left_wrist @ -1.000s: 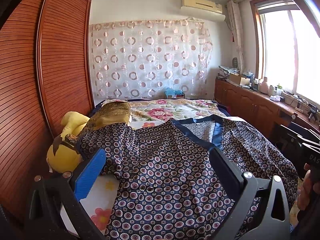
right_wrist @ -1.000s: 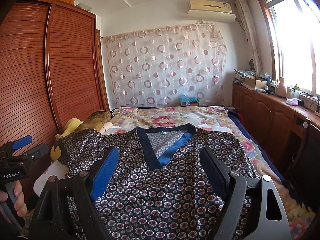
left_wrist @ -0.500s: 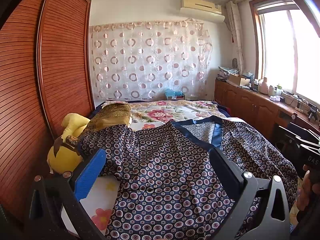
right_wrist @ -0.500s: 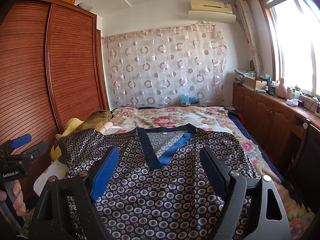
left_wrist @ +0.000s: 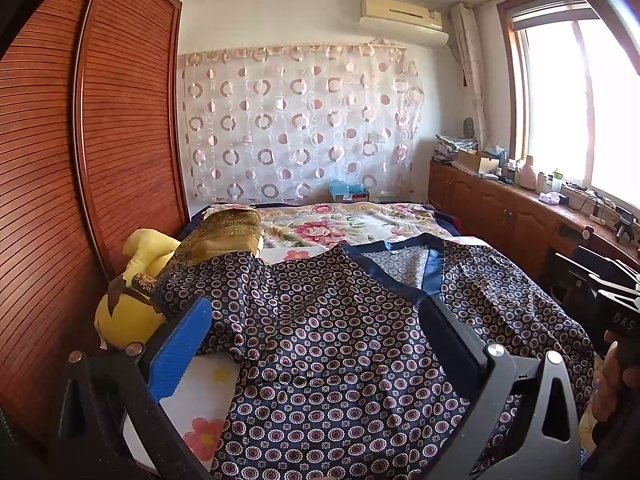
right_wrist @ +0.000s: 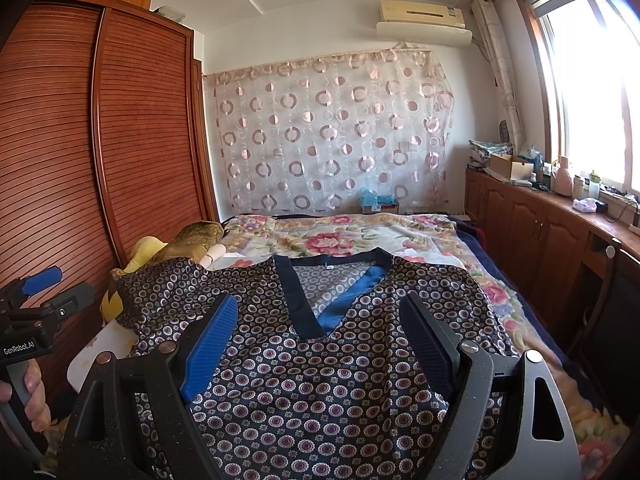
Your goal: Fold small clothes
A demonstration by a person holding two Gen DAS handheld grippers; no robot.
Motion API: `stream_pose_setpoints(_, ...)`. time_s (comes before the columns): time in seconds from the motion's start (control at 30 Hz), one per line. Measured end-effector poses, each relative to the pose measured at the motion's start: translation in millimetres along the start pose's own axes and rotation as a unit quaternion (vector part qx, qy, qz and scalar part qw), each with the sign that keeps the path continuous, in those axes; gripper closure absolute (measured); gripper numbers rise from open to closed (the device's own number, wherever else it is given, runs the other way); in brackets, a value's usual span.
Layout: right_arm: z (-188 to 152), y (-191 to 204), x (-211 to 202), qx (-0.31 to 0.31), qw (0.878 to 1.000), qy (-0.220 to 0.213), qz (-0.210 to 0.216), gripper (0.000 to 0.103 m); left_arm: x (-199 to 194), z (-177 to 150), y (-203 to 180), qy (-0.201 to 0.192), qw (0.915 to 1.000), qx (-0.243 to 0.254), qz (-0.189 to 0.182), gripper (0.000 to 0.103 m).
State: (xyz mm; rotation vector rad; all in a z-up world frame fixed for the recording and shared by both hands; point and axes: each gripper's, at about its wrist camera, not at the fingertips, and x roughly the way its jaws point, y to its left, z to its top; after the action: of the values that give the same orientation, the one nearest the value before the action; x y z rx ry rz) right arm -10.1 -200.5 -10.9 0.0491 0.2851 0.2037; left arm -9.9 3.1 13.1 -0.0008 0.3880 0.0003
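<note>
Nothing has shifted since a second ago — patterned top (right_wrist: 328, 364) lies spread flat on the near bed (right_wrist: 400, 236), unfolded. Left gripper (left_wrist: 316, 344) and right gripper (right_wrist: 324, 344) hover with jaws apart — folding not started.

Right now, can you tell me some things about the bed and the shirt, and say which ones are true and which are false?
1. The shirt lies spread flat on the bed. True.
2. Both grippers are shut on the shirt. False: the left gripper and the right gripper are both open, holding nothing.
3. A yellow plush toy sits by the wardrobe. True.
4. The shirt is already folded in half. False: it lies open, with its blue V-neck collar showing.
5. The curtain on the far wall is plain blue. False: it is pale with a pattern of rings and dots.
</note>
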Motion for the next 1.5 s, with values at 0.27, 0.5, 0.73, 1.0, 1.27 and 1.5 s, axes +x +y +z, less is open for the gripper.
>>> stream_pose_setpoints(0.27, -0.1, 0.4, 0.3, 0.000, 1.000, 0.000, 0.001, 0.019, -0.8, 0.3, -1.2, 0.000, 1.0000, 0.000, 0.000, 0.000)
stream_pose_setpoints(0.5, 0.3, 0.7, -0.6, 0.000, 1.000, 0.000, 0.002, 0.019, -1.0, 0.3, -1.1, 0.000, 1.0000, 0.000, 0.001, 0.000)
stream_pose_setpoints(0.73, -3.6, 1.5, 9.1, -0.004, 1.000, 0.011, 0.015, 0.019, 7.8, -4.9, 10.2, 0.014, 0.9998, -0.008, 0.011, 0.000)
stream_pose_setpoints(1.0, -11.6, 8.2, 29.6, -0.020, 0.999, 0.034, 0.032, 0.019, 33.8, -26.7, 51.6, 0.056, 0.9976, -0.017, 0.037, 0.000)
stream_pose_setpoints(1.27, -14.0, 24.2, 65.1, -0.056, 0.992, 0.071, 0.093, 0.019, 62.5, -45.0, 104.1, 0.102, 0.9933, -0.037, 0.038, 0.000)
stream_pose_setpoints(1.5, -12.9, 38.1, 99.6, -0.077, 0.982, 0.103, 0.139, 0.019, 87.1, -47.4, 140.2, 0.125, 0.9908, -0.042, 0.029, 0.000)
